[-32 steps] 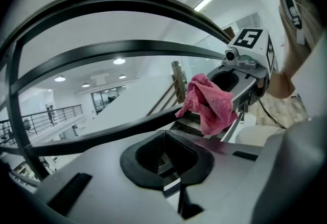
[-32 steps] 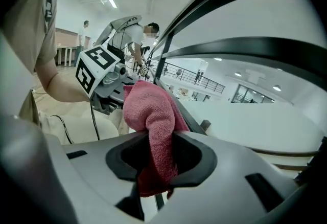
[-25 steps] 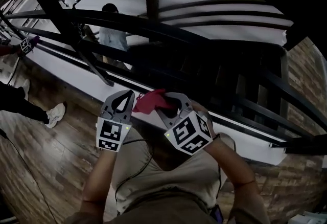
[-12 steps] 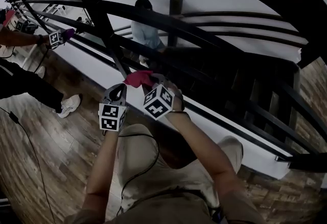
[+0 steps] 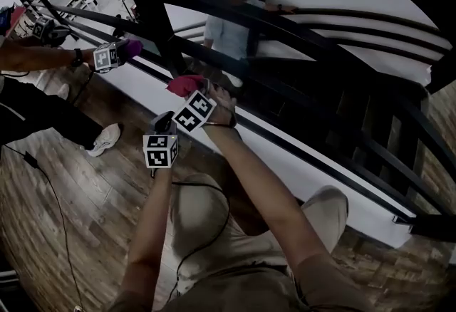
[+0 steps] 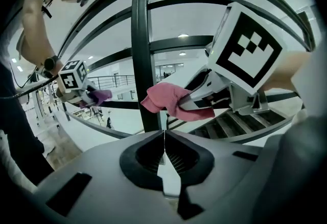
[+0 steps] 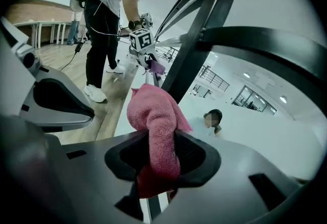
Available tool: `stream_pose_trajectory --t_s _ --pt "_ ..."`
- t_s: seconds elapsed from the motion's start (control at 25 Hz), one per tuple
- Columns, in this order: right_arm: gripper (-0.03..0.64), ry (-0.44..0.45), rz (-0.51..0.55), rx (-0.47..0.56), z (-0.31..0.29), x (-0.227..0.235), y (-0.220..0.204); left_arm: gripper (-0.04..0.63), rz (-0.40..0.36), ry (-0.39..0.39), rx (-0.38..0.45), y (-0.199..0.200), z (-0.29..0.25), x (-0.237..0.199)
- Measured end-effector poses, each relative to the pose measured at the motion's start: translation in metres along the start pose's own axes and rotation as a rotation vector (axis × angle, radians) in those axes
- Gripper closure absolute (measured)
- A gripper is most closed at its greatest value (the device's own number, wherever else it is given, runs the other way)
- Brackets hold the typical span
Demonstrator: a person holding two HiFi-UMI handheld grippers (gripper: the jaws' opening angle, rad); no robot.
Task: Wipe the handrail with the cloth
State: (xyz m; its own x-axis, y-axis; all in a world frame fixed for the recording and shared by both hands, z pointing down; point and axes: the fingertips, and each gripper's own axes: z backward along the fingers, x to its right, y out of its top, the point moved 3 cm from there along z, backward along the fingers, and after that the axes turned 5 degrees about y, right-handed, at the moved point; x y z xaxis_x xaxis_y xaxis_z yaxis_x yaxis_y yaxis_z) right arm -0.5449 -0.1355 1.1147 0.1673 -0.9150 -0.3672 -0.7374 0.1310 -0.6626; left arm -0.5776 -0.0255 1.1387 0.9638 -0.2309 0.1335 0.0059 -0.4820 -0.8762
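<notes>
Noted right tongs (image 7: 156, 159) clamped on pink cloth (image 7: 155, 115), raised near black post (image 5: 151, 11) beneath handrail (image 5: 320, 36). Noted left tongs (image 6: 164, 150) pressed together, empty, just below. Observed another person (image 5: 35, 55) further left, holding purple cloth (image 5: 132, 48).

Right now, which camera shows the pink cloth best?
The right gripper view: the cloth fills the middle, clamped in the right tongs. The left gripper view shows it smaller, from the side. The head view shows only a small pink patch.
</notes>
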Motion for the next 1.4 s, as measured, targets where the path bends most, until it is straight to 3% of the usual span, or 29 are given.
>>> stream_pose_trajectory --t_s 0.36,0.52,0.68,0.92,1.16,1.4 --pt "0.483 -0.009 0.035 -0.072 -0.037 -0.01 0.026 0.577 -0.008 0.027 -0.038 -0.008 -0.015 -0.042" --pt "0.48 -0.07 0.092 -0.132 -0.041 -0.002 0.017 0.577 -0.012 0.015 -0.037 -0.005 -0.012 -0.033" --pt "0.479 -0.061 0.057 -0.147 -0.028 0.009 0.003 0.577 -0.037 -0.01 -0.02 0.009 -0.011 -0.016" --pt "0.479 0.033 -0.004 -0.18 0.015 0.023 -0.038 0.576 -0.09 -0.067 0.007 0.034 -0.002 0.025" --pt "0.479 0.035 0.001 -0.191 0.065 0.032 -0.097 0.577 -0.135 -0.128 0.023 0.047 0.003 0.088" --pt "0.48 0.095 -0.037 -0.204 0.127 0.044 -0.159 0.577 -0.246 -0.21 0.079 0.074 0.019 0.158"
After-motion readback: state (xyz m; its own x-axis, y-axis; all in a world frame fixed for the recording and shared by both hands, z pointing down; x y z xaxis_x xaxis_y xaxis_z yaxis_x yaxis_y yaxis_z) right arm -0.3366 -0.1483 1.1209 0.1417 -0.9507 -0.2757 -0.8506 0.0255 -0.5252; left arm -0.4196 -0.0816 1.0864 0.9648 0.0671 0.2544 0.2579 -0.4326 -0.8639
